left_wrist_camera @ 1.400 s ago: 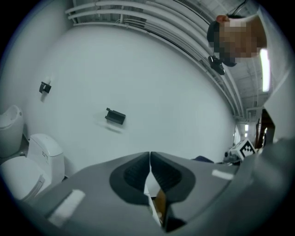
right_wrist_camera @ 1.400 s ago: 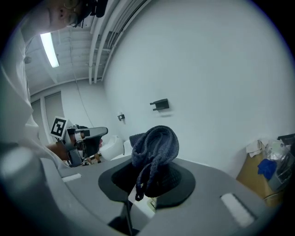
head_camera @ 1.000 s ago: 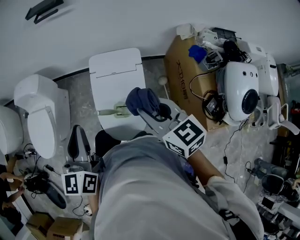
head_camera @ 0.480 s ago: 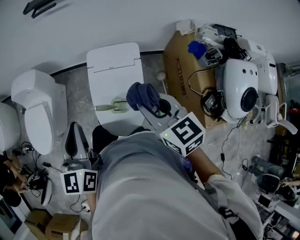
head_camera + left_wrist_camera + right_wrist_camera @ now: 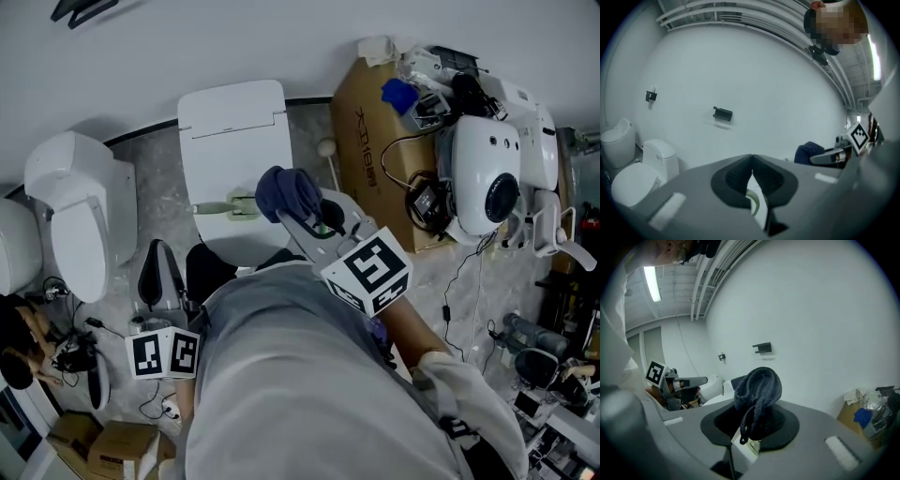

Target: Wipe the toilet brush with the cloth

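1. Right gripper view: the right tool [image 5: 754,423] grips the dark blue cloth [image 5: 758,386].
2. The left tool [image 5: 752,160] has its jaws together and holds nothing.
3. The pale green toilet brush [image 5: 228,208] lies on the toilet lid [image 5: 234,131], just beside the cloth.

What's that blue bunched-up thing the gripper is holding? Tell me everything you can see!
It is a dark blue cloth, knitted-looking and soft, scrunched into a rounded bundle. The right gripper has its jaws shut on the lower part, so the bundle sticks up above them, and one thin loop hangs down in front. In the head view it shows over a white toilet; it looks held in the air. Only the gripper seems to touch it.
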`<action>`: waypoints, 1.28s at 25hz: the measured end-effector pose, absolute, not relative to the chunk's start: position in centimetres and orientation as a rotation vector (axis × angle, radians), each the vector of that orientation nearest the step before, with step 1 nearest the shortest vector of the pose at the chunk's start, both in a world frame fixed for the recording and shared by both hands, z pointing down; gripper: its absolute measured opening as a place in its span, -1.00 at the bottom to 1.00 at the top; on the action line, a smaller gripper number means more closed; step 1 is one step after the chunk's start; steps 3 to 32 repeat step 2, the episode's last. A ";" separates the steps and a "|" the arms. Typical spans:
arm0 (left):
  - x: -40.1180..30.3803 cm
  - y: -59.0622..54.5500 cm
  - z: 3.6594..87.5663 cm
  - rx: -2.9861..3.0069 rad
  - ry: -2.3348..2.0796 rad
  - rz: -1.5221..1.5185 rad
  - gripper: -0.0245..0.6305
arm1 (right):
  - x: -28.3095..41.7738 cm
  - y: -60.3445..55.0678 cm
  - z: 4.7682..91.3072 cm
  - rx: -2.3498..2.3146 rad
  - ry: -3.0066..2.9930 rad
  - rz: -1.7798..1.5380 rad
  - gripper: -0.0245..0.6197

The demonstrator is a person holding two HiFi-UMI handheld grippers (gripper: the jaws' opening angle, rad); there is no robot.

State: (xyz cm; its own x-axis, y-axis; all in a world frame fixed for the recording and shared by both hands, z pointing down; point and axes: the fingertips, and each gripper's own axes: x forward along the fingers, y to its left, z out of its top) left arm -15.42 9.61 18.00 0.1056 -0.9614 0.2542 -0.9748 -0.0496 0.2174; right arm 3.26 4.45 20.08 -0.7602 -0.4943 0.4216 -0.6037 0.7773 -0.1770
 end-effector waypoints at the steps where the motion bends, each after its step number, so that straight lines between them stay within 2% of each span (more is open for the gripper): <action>1: -15.3 9.6 18.2 2.059 -1.894 0.065 -0.93 | 3.4 4.6 20.2 0.848 -2.615 0.440 -0.67; 32: -15.2 9.6 18.4 2.060 -1.886 0.073 -0.93 | 3.5 4.7 20.3 0.859 -2.612 0.449 -0.67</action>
